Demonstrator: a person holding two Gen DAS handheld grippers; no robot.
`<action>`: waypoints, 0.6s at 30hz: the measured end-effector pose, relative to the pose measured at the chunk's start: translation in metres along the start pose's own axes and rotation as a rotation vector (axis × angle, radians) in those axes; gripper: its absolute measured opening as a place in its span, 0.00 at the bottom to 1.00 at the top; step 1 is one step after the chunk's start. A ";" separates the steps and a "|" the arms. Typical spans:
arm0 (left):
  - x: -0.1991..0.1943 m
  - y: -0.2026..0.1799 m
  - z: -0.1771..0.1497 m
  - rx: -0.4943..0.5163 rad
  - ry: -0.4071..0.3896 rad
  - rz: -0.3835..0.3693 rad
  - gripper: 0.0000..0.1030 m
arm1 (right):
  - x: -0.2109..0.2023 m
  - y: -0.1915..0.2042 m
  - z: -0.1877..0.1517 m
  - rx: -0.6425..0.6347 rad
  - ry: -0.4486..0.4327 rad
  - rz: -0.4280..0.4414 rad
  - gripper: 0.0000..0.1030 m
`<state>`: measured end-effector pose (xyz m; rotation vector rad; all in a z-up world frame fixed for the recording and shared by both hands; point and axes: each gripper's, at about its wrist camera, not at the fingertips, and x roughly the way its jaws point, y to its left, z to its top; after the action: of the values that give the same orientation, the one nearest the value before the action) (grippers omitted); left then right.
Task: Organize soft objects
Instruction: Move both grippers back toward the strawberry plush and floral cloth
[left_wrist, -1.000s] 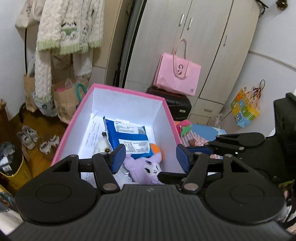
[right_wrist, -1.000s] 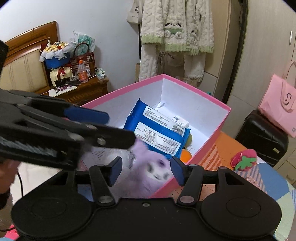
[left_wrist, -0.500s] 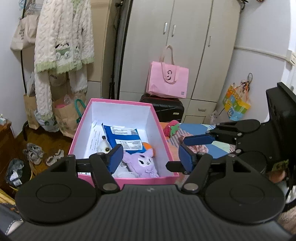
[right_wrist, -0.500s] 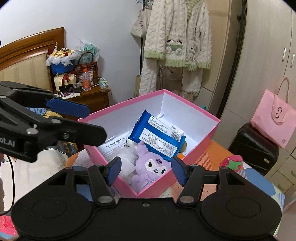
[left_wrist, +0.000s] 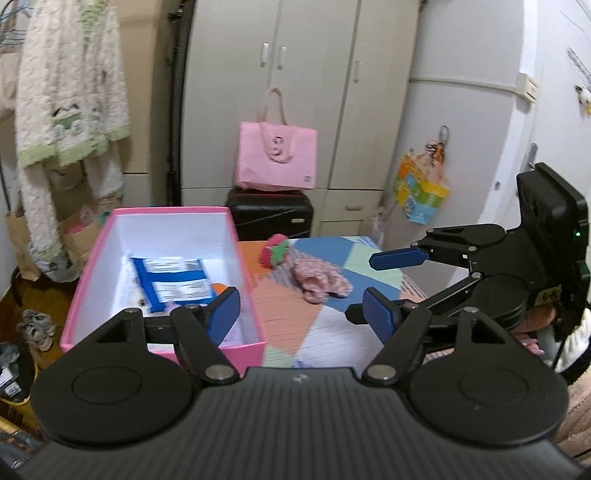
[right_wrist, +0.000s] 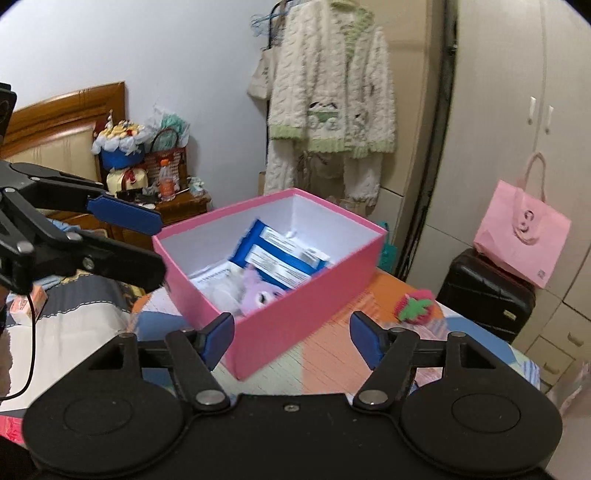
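Observation:
A pink box (left_wrist: 248, 273) (right_wrist: 295, 314) stands on a patchwork quilt (left_wrist: 332, 325). It holds a blue packet (left_wrist: 173, 280) (right_wrist: 280, 254), a purple plush (right_wrist: 260, 291) and a white plush. A strawberry plush (left_wrist: 275, 251) (right_wrist: 415, 306) and a pink floral cloth (left_wrist: 319, 282) lie on the quilt right of the box. My left gripper (left_wrist: 301, 312) is open and empty, above the box's near right corner. My right gripper (right_wrist: 291, 336) is open and empty, in front of the box; it also shows in the left wrist view (left_wrist: 384, 288).
A black suitcase (left_wrist: 269, 214) with a pink bag (left_wrist: 277, 158) stands behind the bed by the wardrobe (left_wrist: 295, 92). A knitted robe (right_wrist: 328, 110) hangs on the left. A wooden nightstand (right_wrist: 166, 210) with clutter stands by the headboard.
Both grippers have pulled back and up from the box, open and empty. The purple plush stays inside the box. The left view has swung right toward the quilt.

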<state>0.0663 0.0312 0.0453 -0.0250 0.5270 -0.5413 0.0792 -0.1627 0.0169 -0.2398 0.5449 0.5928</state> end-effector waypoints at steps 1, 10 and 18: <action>0.005 -0.004 0.000 0.004 0.005 -0.009 0.71 | -0.002 -0.007 -0.006 0.007 -0.004 -0.007 0.72; 0.067 -0.037 0.012 0.015 0.053 -0.054 0.71 | -0.004 -0.057 -0.045 0.061 0.003 -0.055 0.75; 0.135 -0.057 0.023 -0.002 0.061 -0.002 0.71 | 0.019 -0.090 -0.060 0.071 -0.033 -0.037 0.79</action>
<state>0.1486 -0.0878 0.0107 -0.0108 0.5868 -0.5448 0.1200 -0.2482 -0.0383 -0.1721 0.5279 0.5393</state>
